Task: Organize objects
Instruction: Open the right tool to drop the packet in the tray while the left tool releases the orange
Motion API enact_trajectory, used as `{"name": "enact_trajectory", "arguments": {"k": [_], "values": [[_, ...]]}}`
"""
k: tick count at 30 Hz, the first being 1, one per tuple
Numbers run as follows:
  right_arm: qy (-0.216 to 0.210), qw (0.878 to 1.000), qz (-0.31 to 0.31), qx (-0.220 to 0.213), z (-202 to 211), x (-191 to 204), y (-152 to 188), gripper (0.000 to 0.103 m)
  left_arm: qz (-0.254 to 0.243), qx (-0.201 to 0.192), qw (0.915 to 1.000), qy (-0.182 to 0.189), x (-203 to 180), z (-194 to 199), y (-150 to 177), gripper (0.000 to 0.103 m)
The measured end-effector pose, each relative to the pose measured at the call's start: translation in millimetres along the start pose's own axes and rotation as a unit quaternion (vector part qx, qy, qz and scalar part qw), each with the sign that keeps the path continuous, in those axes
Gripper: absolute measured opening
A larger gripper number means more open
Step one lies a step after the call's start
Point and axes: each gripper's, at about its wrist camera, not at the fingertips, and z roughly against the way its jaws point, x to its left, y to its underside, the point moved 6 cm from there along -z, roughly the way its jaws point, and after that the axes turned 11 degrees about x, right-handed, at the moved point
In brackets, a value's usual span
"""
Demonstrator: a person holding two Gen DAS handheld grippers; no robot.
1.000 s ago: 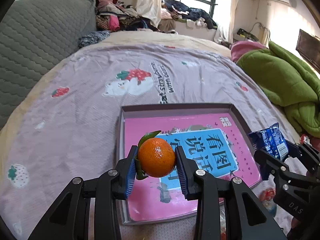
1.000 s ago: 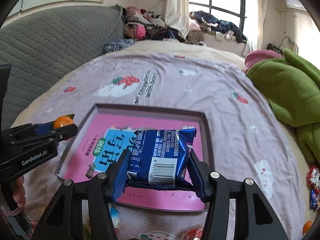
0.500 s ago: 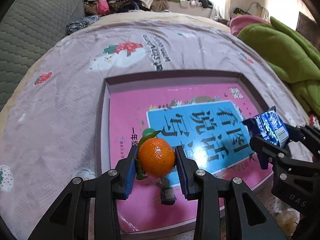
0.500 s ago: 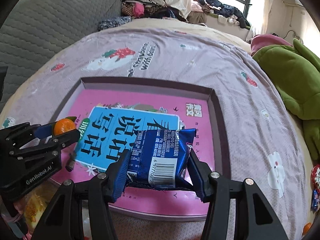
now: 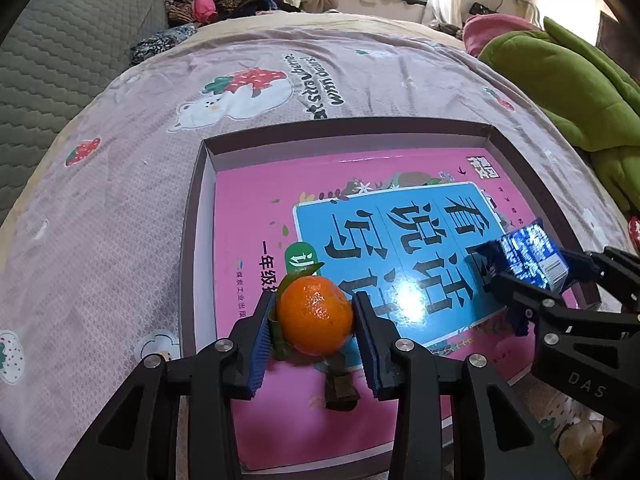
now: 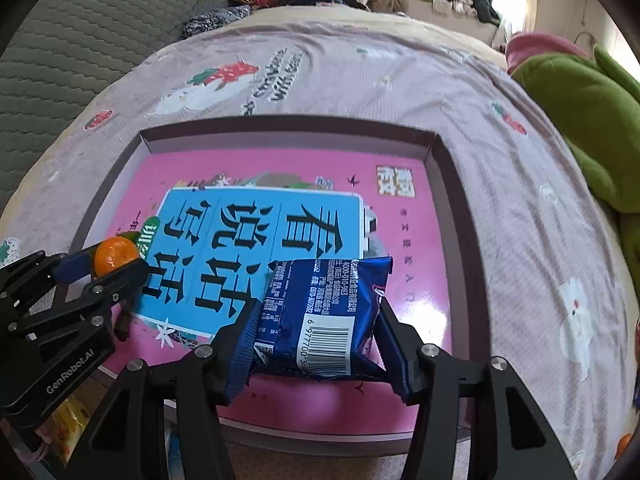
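Observation:
My left gripper (image 5: 314, 320) is shut on an orange tangerine (image 5: 315, 321) with a green leaf, held low over the near left part of a shallow box (image 5: 204, 152) with a pink and blue printed floor. The tangerine also shows in the right wrist view (image 6: 114, 254). My right gripper (image 6: 316, 328) is shut on a blue snack packet (image 6: 324, 312) with a barcode, held over the box's (image 6: 444, 148) near right part. The packet shows at the right of the left wrist view (image 5: 528, 254).
The box lies on a bed with a lilac strawberry-print sheet (image 5: 120, 200). A green blanket (image 5: 560, 80) lies at the right, a grey quilted headboard (image 5: 60, 60) at the left. Clothes are piled at the far end. Small wrapped snacks (image 6: 68, 420) lie near the box's front edge.
Both grippers have moved forward and down over the box, which now looks larger and closer. Each still holds its object.

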Motion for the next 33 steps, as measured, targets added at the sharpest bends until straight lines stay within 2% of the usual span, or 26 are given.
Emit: {"name": "enact_trajectory", "arguments": {"k": [5,11,13,19,22,25,33], "values": [[0.004,1.000,0.000,0.014,-6,-1,1,0.056,0.000,0.001,1.0000,0.000,1,0,-1,0.041],[0.004,1.000,-0.001,0.015,-2,-1,1,0.056,0.002,0.016,0.9999,-0.001,3,-2,0,0.051],[0.006,1.000,0.001,0.009,3,-1,0,0.056,0.003,0.019,0.9998,0.003,2,-1,0,0.059],[0.003,1.000,-0.006,0.001,18,-3,-1,0.056,-0.009,0.019,0.9998,-0.002,0,8,2,0.064],[0.002,1.000,-0.009,-0.001,28,-4,3,0.056,-0.006,0.022,0.9997,0.008,0,14,4,0.065],[0.001,1.000,-0.010,-0.015,44,-7,7,0.056,0.002,0.014,0.9998,0.011,2,27,6,0.065],[-0.007,0.998,-0.002,-0.058,96,-10,23,0.056,0.026,-0.033,0.9988,0.024,6,92,9,0.067]]}}
